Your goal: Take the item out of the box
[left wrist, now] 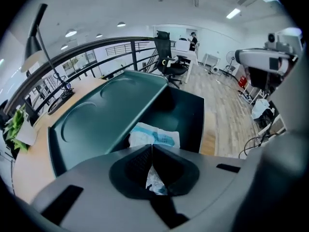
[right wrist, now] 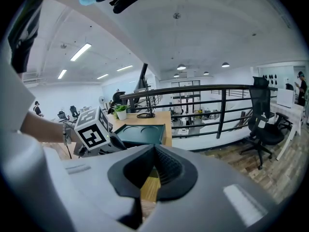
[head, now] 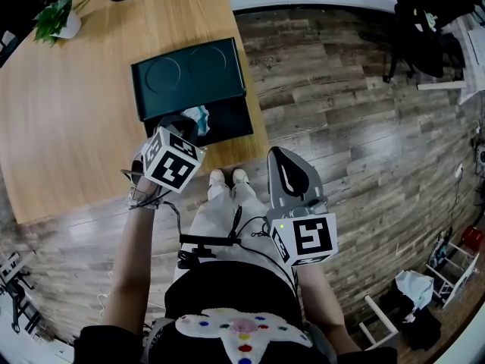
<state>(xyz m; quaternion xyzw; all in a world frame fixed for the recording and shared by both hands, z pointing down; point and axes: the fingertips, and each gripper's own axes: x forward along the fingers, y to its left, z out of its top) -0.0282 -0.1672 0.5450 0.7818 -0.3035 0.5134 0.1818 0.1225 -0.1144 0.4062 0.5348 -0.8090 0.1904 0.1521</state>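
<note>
- Dark green rectangular plastic box [head: 188, 73]: plain matt surface, two embossed rings on its lid
- White crinkled plastic packet [left wrist: 154, 135]: turquoise-blue print
- Pale honey wooden table [head: 76, 112]: fine straight grain
- Grey-brown plank floor [head: 364, 112]: streaked boards of mixed tone
- Left gripper [left wrist: 152, 164]: grey shell, black ribbed jaw pads
- Marker cube [head: 173, 161]: white with black square patterns
- Right gripper [right wrist: 153, 164]: the same grey and black
- Small leafy plant [head: 51, 17]: bright green, in a white pot [head: 70, 27]

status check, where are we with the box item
Left gripper shut on the packet. Packet at open box, not yet clear. Right gripper shut, empty. Nothing blocking.
</note>
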